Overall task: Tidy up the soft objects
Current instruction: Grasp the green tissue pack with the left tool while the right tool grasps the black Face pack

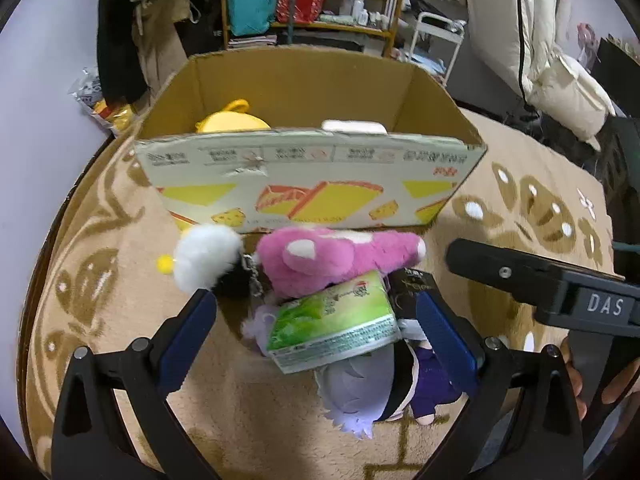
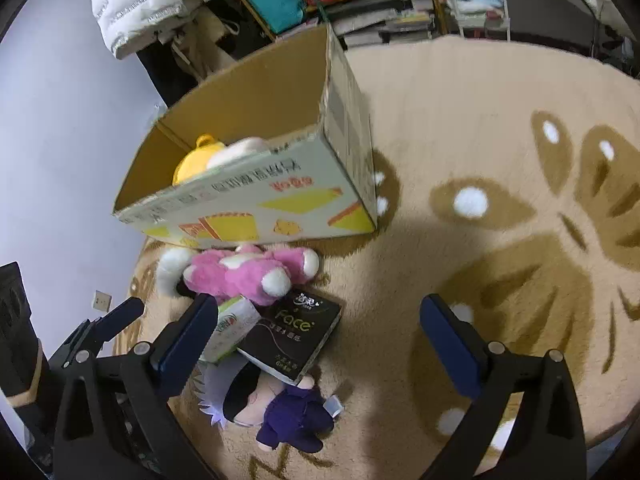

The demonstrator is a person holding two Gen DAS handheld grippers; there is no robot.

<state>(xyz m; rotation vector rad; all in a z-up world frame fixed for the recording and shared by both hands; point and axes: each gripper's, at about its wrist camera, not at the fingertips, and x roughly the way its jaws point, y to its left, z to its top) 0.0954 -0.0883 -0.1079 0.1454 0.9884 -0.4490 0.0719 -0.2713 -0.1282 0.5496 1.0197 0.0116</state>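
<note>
- The step in hand looked like the approach to a pick: the left tongs (image 1: 316, 320) hung wide open around the green tissue pack (image 1: 334, 322), gripping nothing.
- That pack lay on the pile on the rug (image 2: 460, 120), just before the cardboard box (image 1: 312, 172) (two soft things already inside).
- Next, probably: lower, close, lift over the wall.
- The right tongs (image 2: 316, 320) stood wide open, empty.

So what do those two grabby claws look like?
Both are alike. The left gripper and right gripper have black, angular arms with round silver bolts, and flat blue pads on the fingers. The right one's black body, seen from the left camera, carries white letters "DAS". No cables show.
</note>
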